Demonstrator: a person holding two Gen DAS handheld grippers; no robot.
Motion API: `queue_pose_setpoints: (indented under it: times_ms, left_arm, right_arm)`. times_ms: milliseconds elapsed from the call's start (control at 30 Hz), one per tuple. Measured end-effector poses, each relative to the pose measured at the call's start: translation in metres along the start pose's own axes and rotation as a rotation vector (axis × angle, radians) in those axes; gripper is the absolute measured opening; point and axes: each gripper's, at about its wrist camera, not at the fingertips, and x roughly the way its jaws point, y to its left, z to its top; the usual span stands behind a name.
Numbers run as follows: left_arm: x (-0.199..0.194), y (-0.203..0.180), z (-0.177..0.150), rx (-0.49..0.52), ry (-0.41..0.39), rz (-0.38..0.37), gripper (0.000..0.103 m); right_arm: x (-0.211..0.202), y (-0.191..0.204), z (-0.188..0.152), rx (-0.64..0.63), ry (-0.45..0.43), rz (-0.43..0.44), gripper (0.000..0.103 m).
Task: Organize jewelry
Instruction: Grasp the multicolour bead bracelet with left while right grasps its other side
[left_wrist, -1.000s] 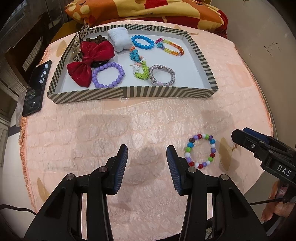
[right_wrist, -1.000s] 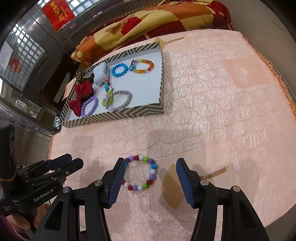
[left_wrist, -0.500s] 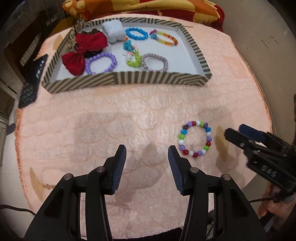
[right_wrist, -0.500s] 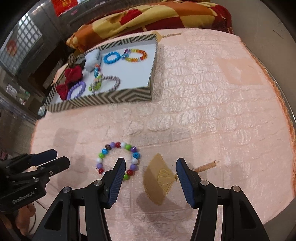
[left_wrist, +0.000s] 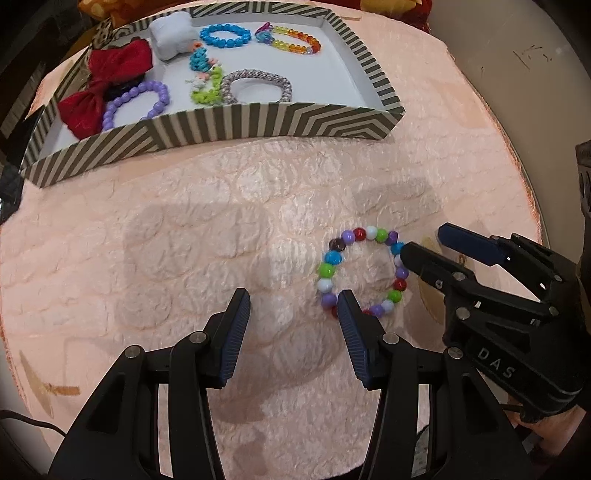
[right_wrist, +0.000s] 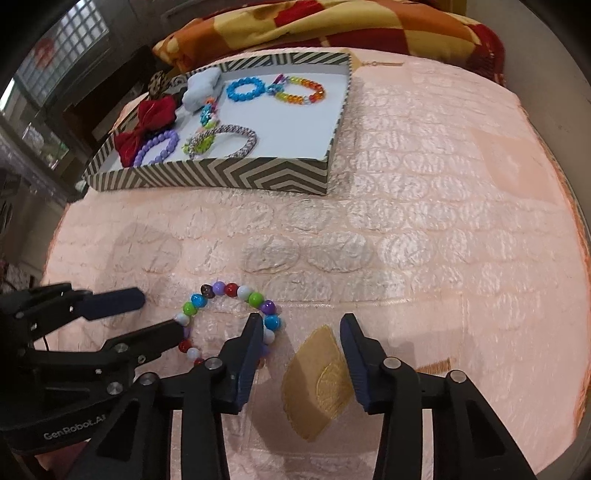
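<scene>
A bracelet of mixed coloured beads (left_wrist: 326, 270) (right_wrist: 255, 298) lies flat on the pink cloth. My left gripper (left_wrist: 291, 306) (right_wrist: 160, 314) is open, and its right finger (left_wrist: 345, 317) touches the ring's near-left beads. My right gripper (right_wrist: 300, 321) (left_wrist: 424, 242) points down at the ring's other side with its jaws closing. Its left finger (right_wrist: 251, 339) stands inside the ring, so the right-hand beads lie between the jaws, unpressed. The striped tray (left_wrist: 258, 122) (right_wrist: 221, 177) at the back holds a red bow (left_wrist: 110, 74) and several bracelets.
A gold embroidered patch (right_wrist: 317, 376) on the cloth lies between my right gripper's fingers. The round table's edge (left_wrist: 532, 206) curves close on the right. A red and yellow blanket (right_wrist: 332, 22) is heaped behind the tray.
Both grippers have come down and closed in on the beaded bracelet from either side. The right gripper's jaws have narrowed. The bracelet lies where it was.
</scene>
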Motion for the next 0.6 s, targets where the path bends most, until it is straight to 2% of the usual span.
queue_pose_setpoints:
  times_ms: [200,367,433,467,500,567,600]
  left_arm:
    - [0.006,-0.004,0.008,0.027,-0.001,0.024,0.049]
    - [0.012,-0.011,0.012,0.077,-0.004,0.064,0.048]
    - [0.013,-0.014,0.014,0.089,-0.013,0.066,0.041]
    - [0.013,-0.015,0.014,0.096,-0.016,0.052,0.031]
    - [0.014,-0.018,0.015,0.101,-0.014,0.037,0.019]
    - [0.017,-0.026,0.018,0.118,-0.008,0.007,0.01]
    - [0.018,-0.029,0.019,0.13,-0.01,0.009,0.008]
  right_arm:
    - [0.008,0.007,0.004,-0.102,0.028,-0.007,0.037]
    - [0.011,0.012,0.001,-0.157,0.03,-0.031,0.025]
    - [0.01,0.014,-0.001,-0.164,0.023,-0.03,0.021]
    - [0.009,0.016,-0.003,-0.166,0.021,-0.014,0.013]
    - [0.009,0.018,-0.003,-0.163,0.024,-0.002,0.009]
    - [0.007,0.023,-0.004,-0.174,0.015,-0.019,0.008]
    - [0.005,0.024,-0.005,-0.175,0.01,-0.024,0.008]
